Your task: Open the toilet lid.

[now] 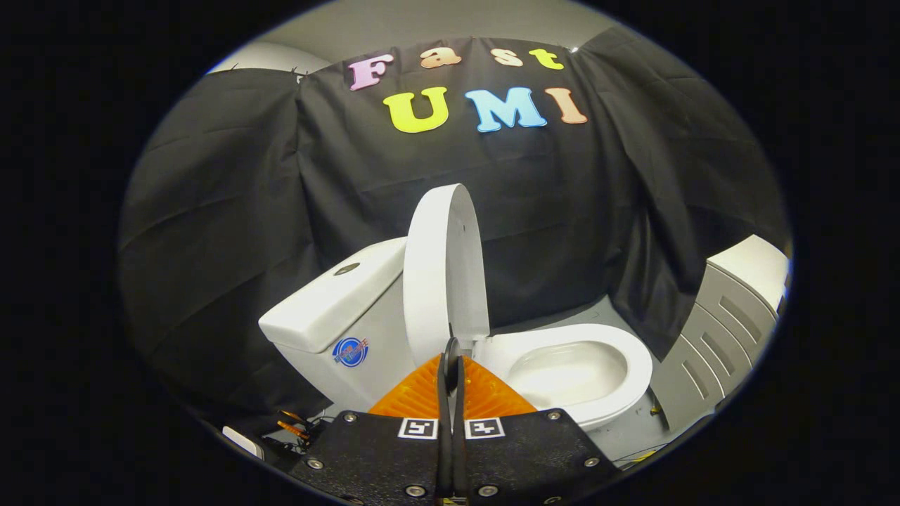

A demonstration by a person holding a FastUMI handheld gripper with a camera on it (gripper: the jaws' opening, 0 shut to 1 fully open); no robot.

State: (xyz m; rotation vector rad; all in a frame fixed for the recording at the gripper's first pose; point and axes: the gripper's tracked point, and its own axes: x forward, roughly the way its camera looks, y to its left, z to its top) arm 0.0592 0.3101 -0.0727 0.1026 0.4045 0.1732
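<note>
The hand-held gripper (451,358) sits low and near, its two fingers pressed together with no gap between them and nothing caught there. Their tips point at the lower edge of the toilet lid (444,270), reaching up just in front of it; whether they touch it cannot be told.

The toilet lid stands raised, nearly upright and seen almost edge-on, leaning back toward the tank (337,309) on its left. Its rounded top rises well above the tank against the black cloth wall (225,211) that hangs behind and to both sides.

The tank is white, with a flush button (346,268) on its flat top and a round blue sticker (350,351) on its near face.

To the right of the lid, the seat (619,351) lies flat on the toilet, an oval ring, and the pale inside of the bowl (566,372) shows through it. The seat lies just beyond and to the right of the fingers.

Farther right, well apart from the bowl, stands a grey cabinet (710,337) with slotted drawer fronts and a lighter top. The floor (633,432) under the toilet is pale grey.

On the near left, low down beside the gripper's body, lie some orange-and-black wires (292,425) and a small white flat object (242,441); what it is cannot be made out.
</note>
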